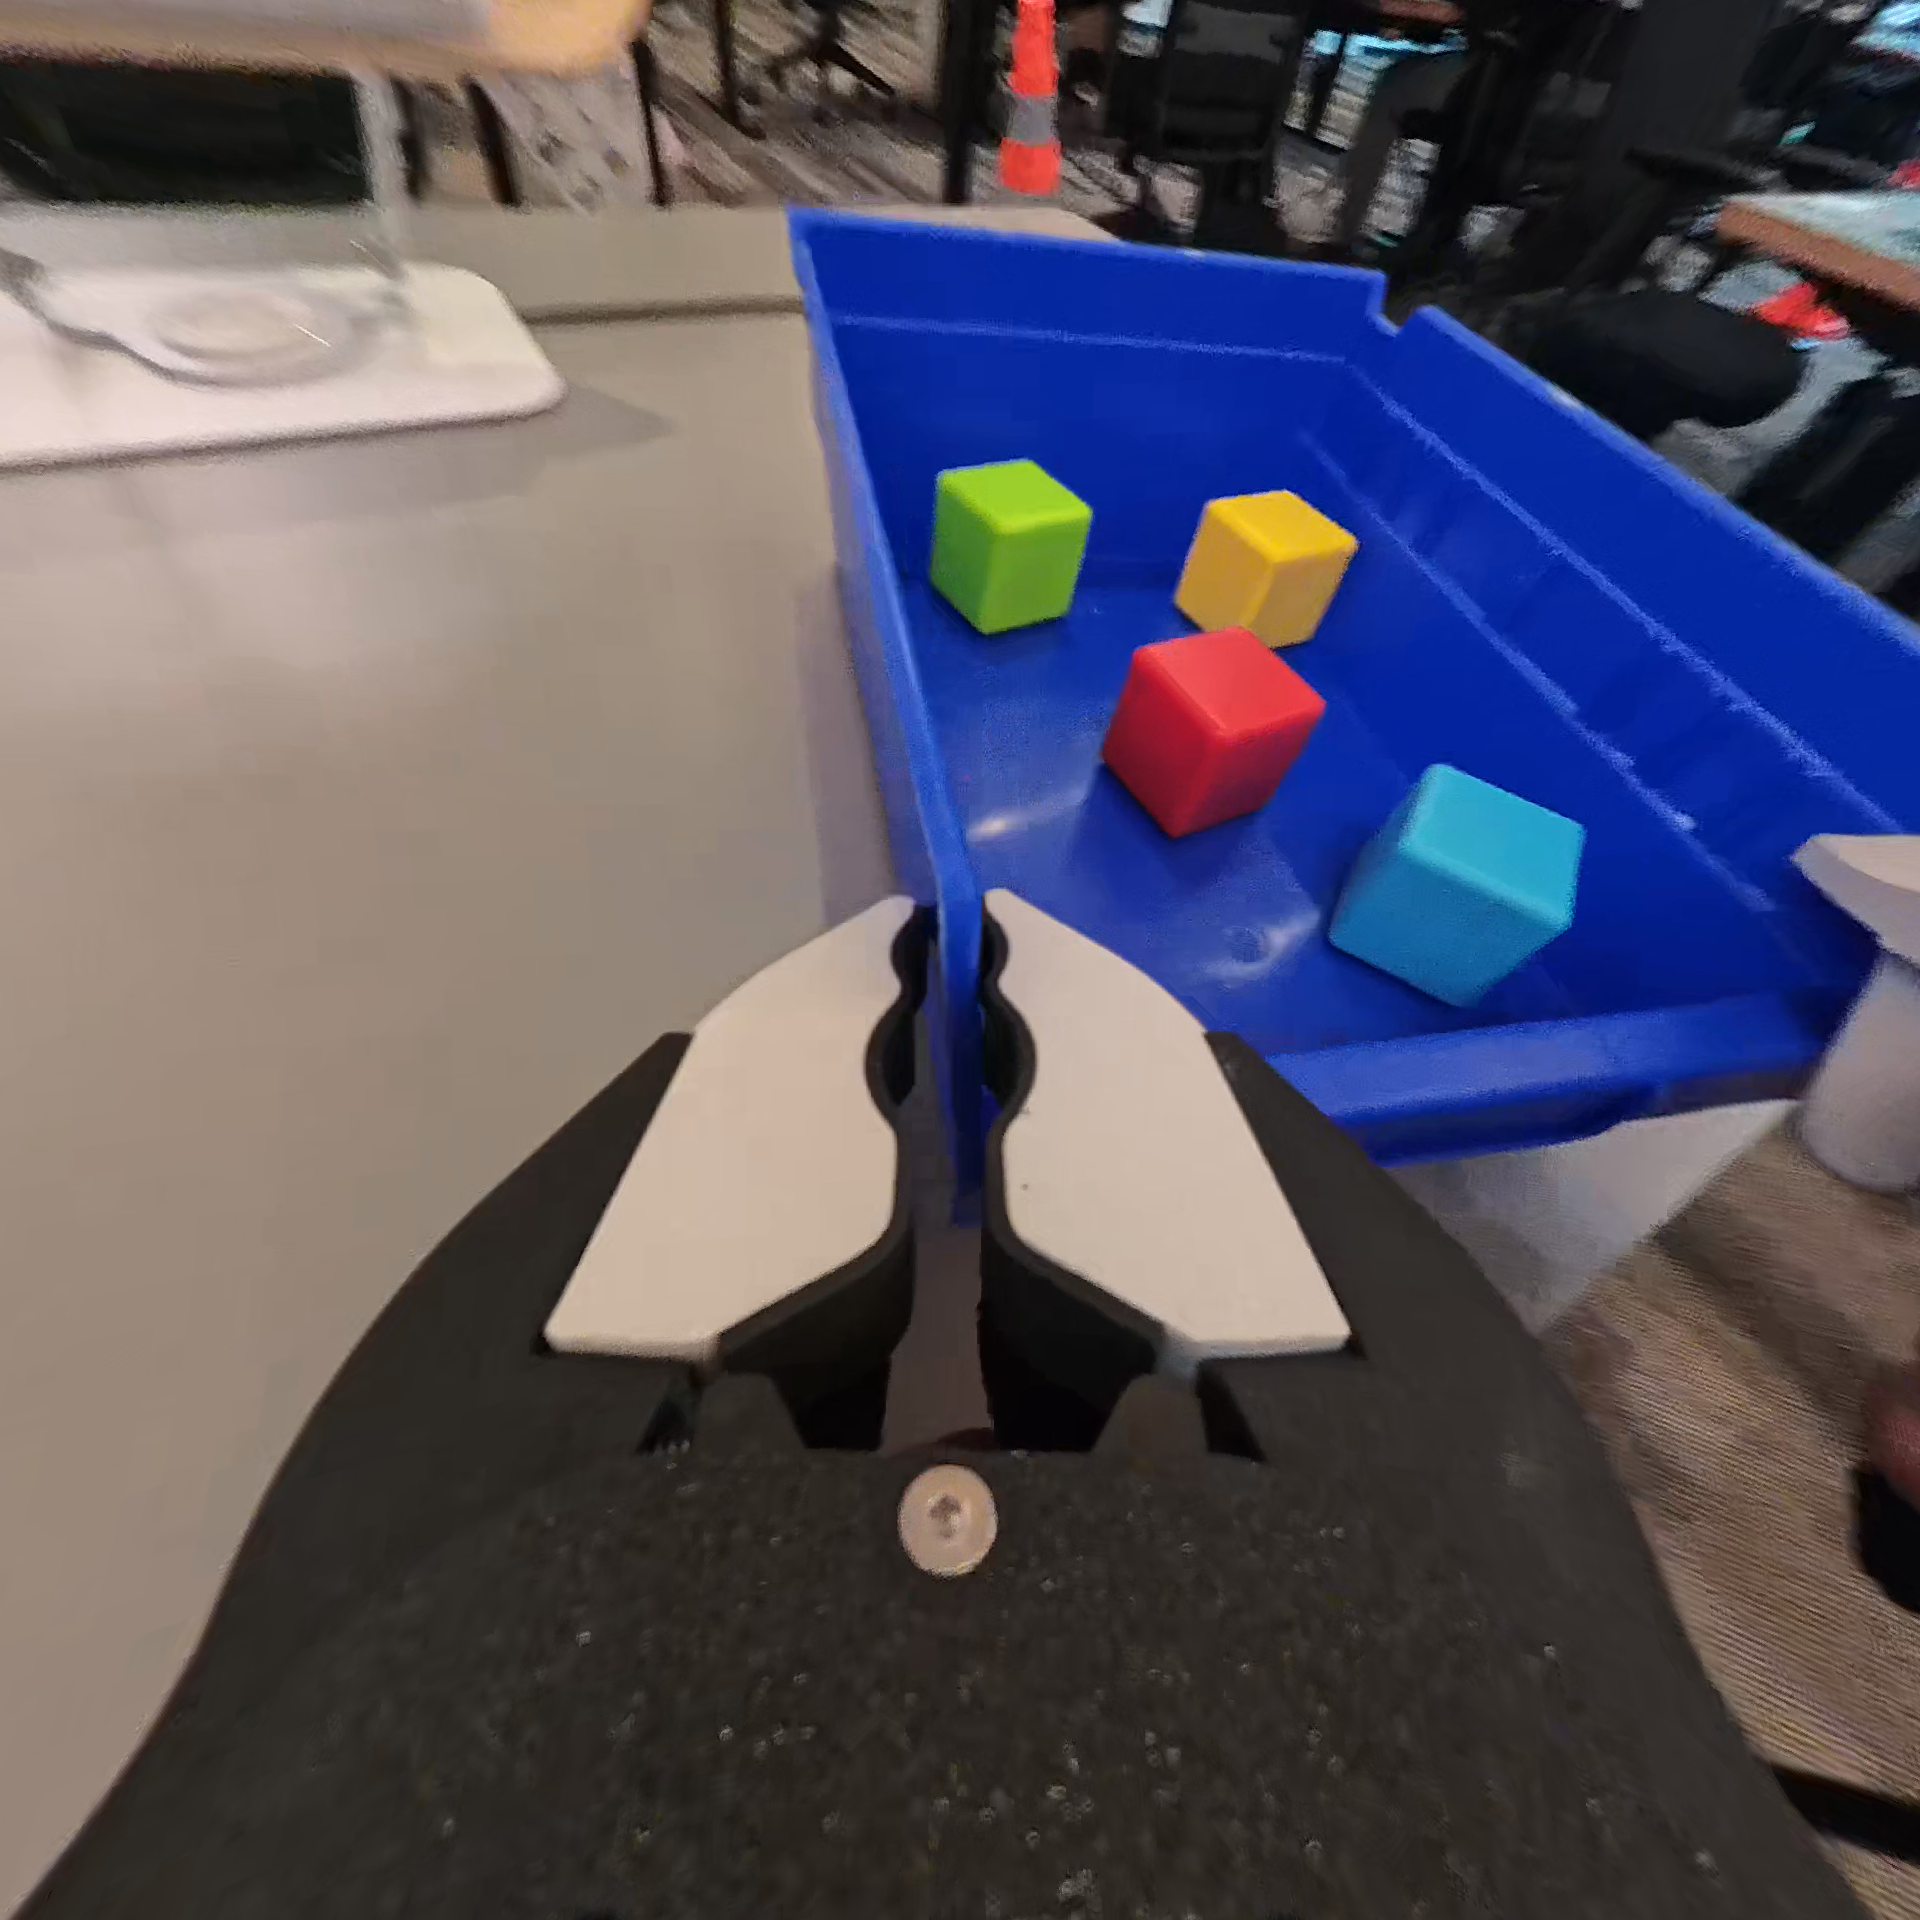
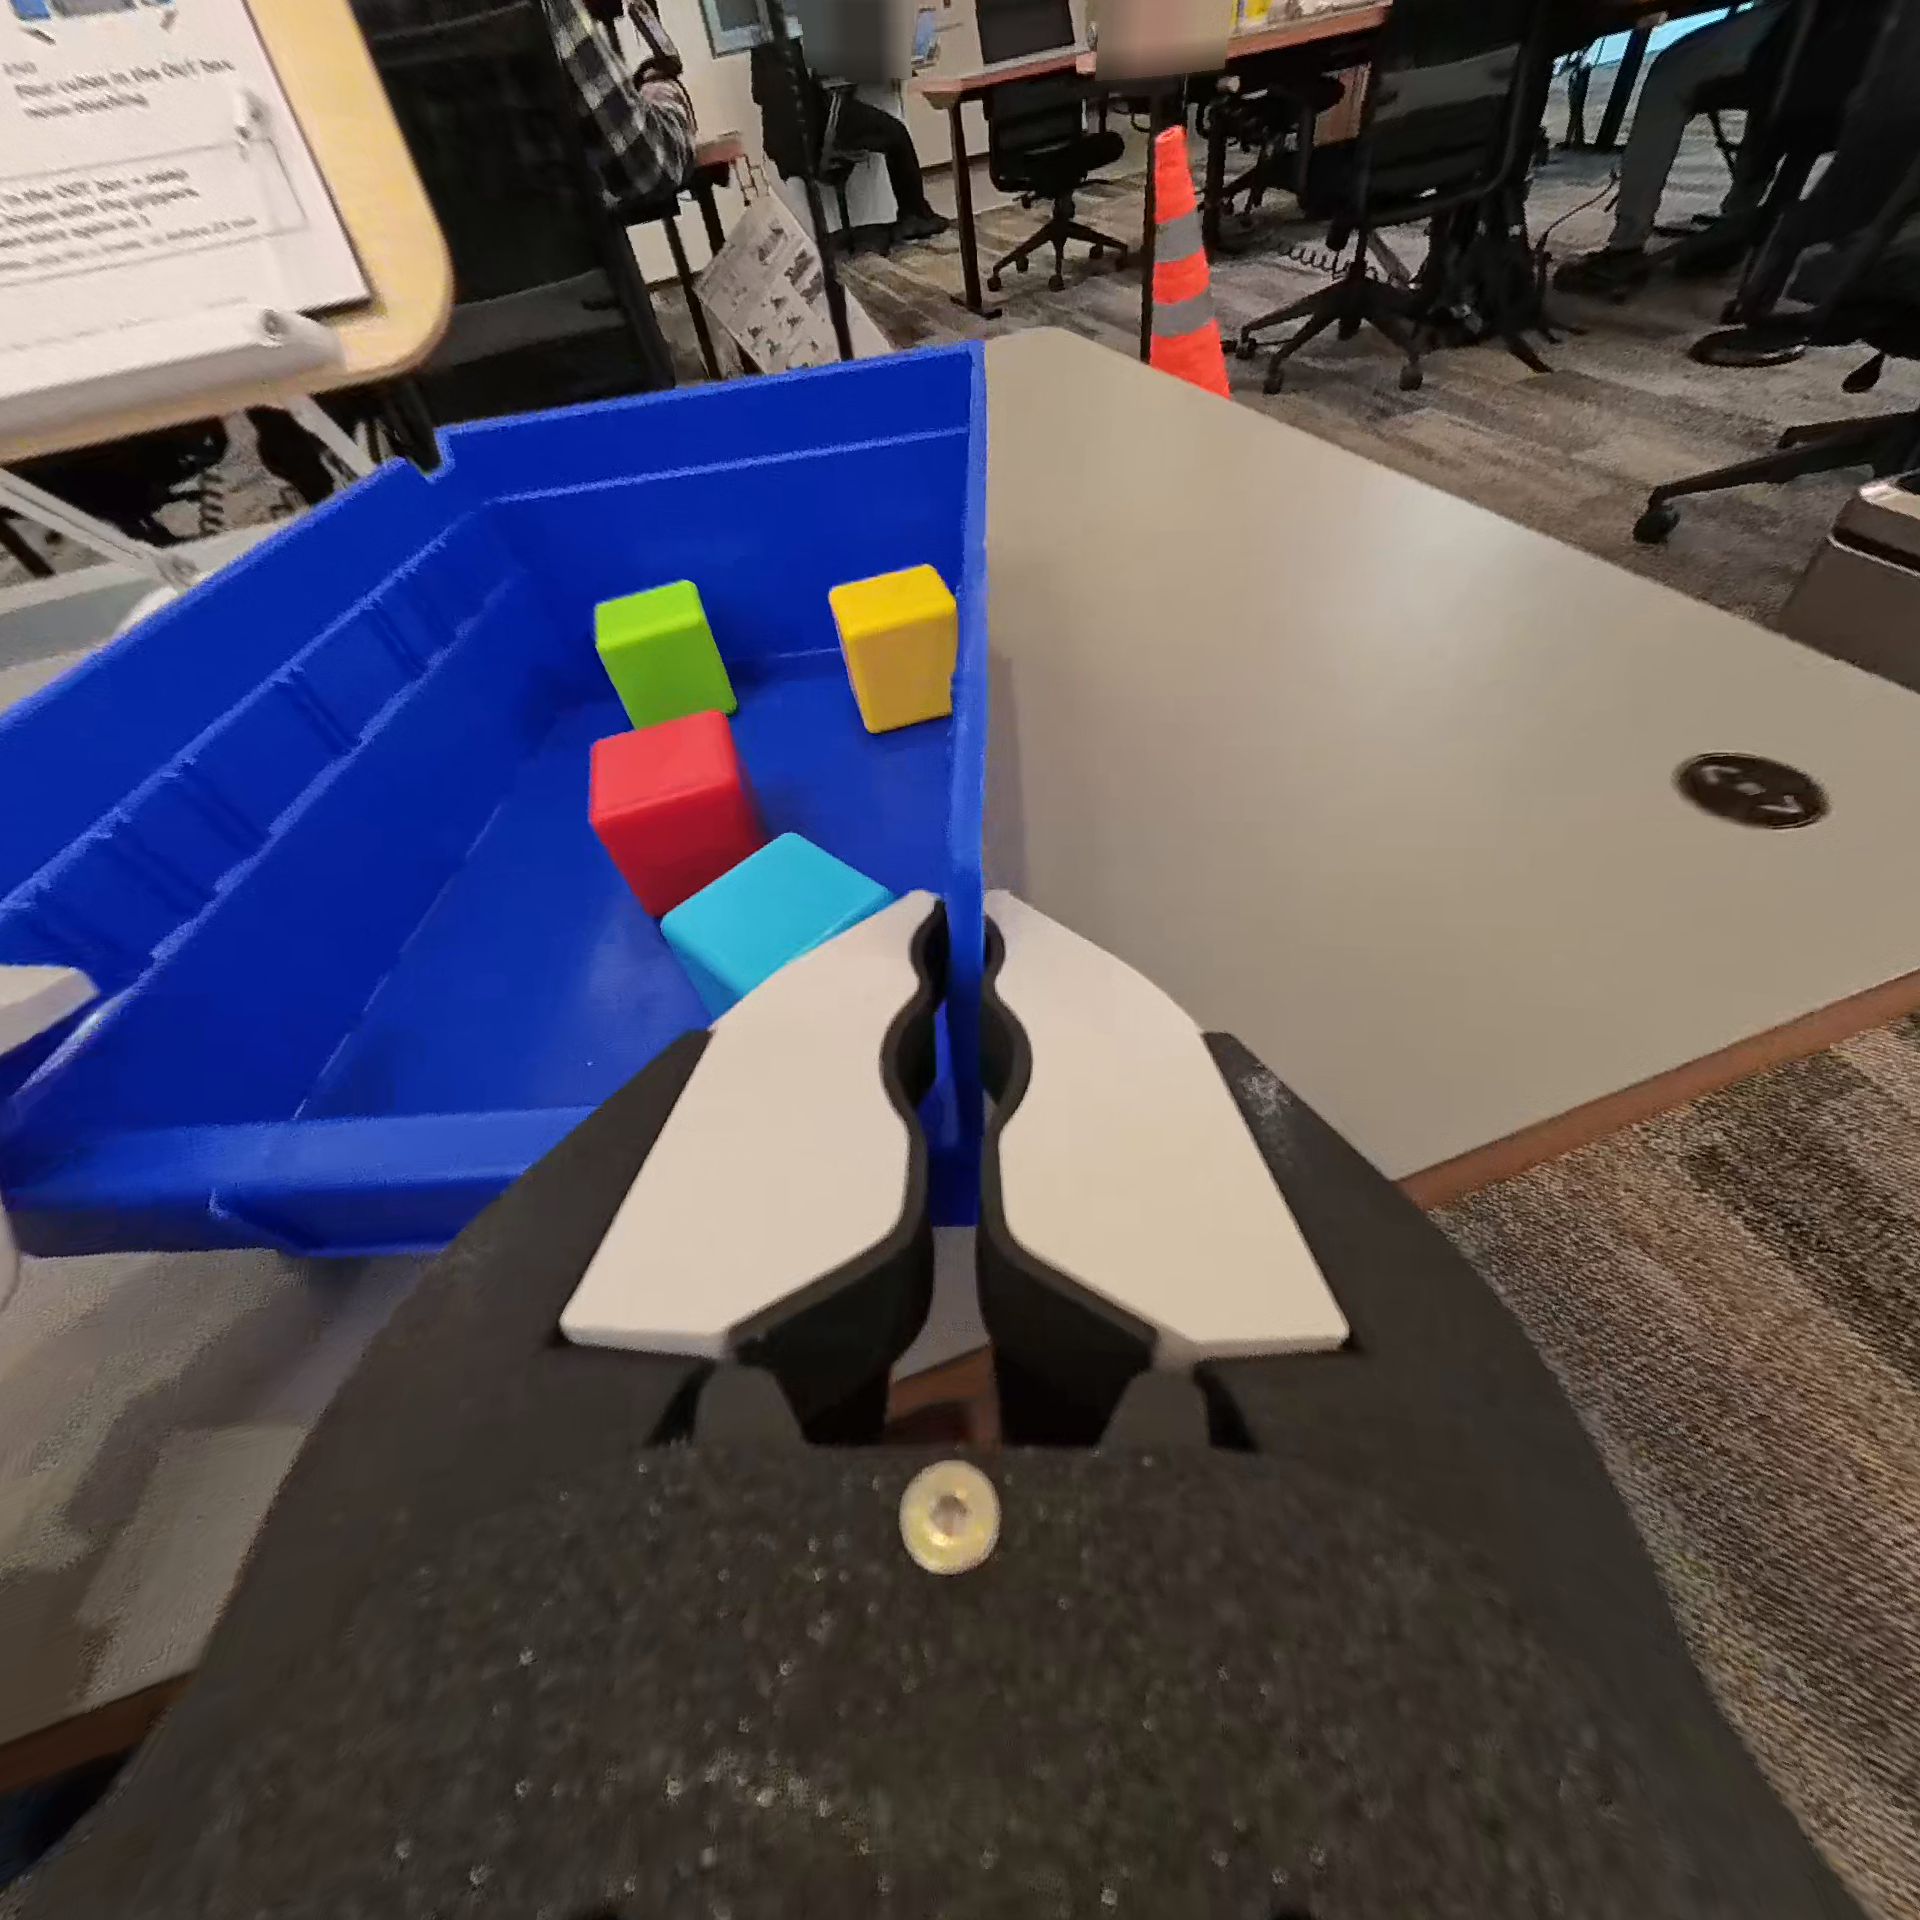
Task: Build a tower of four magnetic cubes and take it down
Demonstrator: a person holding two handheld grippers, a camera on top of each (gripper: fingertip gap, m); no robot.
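Non-task items in your view: grey table [image 2: 1351,675] w/ a black round grommet [image 2: 1753,791] at 3 o'clock. Orange traffic cone [image 2: 1181,270] on the carpet at 12–1 o'clock. Clipboard w/ a printed sheet [image 2: 156,187] at 10–11 o'clock. Office chairs [image 2: 1049,156] in bkgd.

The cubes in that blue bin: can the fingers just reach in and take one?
Not at once. Both grippers, left gripper and right gripper, are shut on the blue bin walls. The cubes, including the red cube, lie uncovered inside.
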